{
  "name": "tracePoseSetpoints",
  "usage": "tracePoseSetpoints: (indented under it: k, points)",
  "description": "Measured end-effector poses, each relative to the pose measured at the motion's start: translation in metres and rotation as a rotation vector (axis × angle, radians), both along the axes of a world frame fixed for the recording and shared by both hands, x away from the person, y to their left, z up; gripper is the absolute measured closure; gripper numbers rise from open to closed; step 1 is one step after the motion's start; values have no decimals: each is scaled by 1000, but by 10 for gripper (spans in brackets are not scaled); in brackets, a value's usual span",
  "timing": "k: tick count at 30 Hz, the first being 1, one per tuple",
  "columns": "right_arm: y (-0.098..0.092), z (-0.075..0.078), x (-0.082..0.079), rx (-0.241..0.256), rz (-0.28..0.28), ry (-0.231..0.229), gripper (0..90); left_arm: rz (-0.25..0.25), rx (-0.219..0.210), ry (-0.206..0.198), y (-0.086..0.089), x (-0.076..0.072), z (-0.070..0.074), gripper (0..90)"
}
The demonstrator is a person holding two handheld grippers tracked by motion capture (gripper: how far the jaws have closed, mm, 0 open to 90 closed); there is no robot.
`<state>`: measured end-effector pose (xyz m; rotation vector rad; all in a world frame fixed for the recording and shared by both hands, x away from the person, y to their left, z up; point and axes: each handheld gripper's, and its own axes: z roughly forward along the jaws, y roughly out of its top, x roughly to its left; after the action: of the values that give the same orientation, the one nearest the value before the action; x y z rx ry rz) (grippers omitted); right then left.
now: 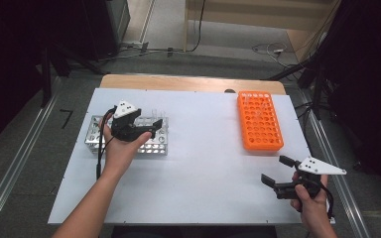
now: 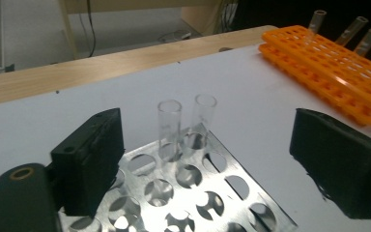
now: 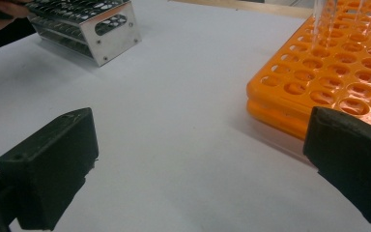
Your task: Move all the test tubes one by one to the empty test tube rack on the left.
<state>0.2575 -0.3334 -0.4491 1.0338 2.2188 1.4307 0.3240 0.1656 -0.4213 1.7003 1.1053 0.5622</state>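
Observation:
A shiny metal tube rack (image 1: 95,135) stands at the table's left, with two clear empty tubes (image 2: 169,123) upright in its far holes. My left gripper (image 1: 154,128) hovers over that rack, open, and in the left gripper view its jaws (image 2: 207,145) stand wide on either side of the two tubes without touching them. An orange tube rack (image 1: 259,120) lies at the right, with three clear tubes (image 2: 352,29) at its far end. My right gripper (image 1: 277,170) is open and holds nothing, low over the table near the front right, just short of the orange rack (image 3: 328,72).
The white table top (image 1: 203,163) spreads between the two racks. A wooden strip (image 1: 188,83) runs along the far edge. The metal rack's end plate (image 3: 111,36) and the other hand show far off in the right gripper view. Cables lie on the floor beyond.

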Motion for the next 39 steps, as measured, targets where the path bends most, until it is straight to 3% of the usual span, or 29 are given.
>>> tracePoseSetpoints:
  k: [5, 13, 26, 35, 39]
  points:
    - [1, 4, 8, 2, -6, -1, 0, -13, -27, -13, 2, -19, 2, 0]
    - [7, 11, 25, -16, -23, -17, 0, -42, -49, -41, 1, -47, 6, 0]
    - [15, 17, 68, -21, -51, 1, 0, -107, -105, -48, -2, -94, -6, 0]
    - [20, 12, 96, -31, -86, 25, 41, -108, -91, -60, 4, -111, -17, 0]
    - [25, 8, 108, -47, -115, 46, 110, -105, -100, -51, 5, -114, -20, 0]
